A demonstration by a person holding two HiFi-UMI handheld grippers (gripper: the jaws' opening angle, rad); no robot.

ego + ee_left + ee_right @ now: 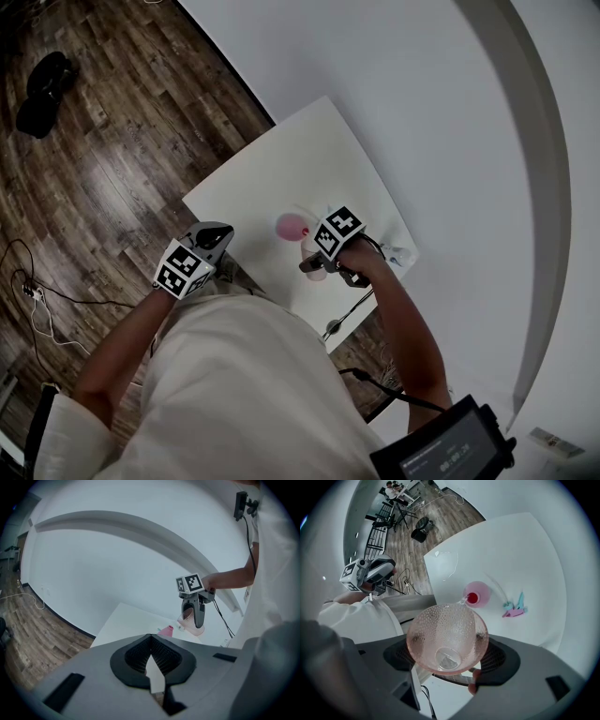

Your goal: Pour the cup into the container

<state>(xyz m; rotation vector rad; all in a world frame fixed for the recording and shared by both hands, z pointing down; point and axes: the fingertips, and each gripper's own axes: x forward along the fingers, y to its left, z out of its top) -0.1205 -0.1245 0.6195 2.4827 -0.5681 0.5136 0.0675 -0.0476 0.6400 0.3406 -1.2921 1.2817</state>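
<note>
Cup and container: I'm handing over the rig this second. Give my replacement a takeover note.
Left gripper: shut, empty, held near the table edge.
Right gripper: shut on the cup, tipped rim-first toward the pink container.
Container: upright on the table, mouth open.
Done: cup looks nearly empty.
Left: probably let the last trickle run in, right the cup, set it down.

Pale pink see-through cup (447, 639) stippled with fine dots, pink container (478, 594) with red mouth, teal-and-pink clip (514, 609) beside the container, white desk (525, 559), dark brown plank floor (103, 141), grey left hand-held gripper (151, 644) with black ribbed pads, black-and-white square markers on right hand-held gripper (193, 618)
</note>
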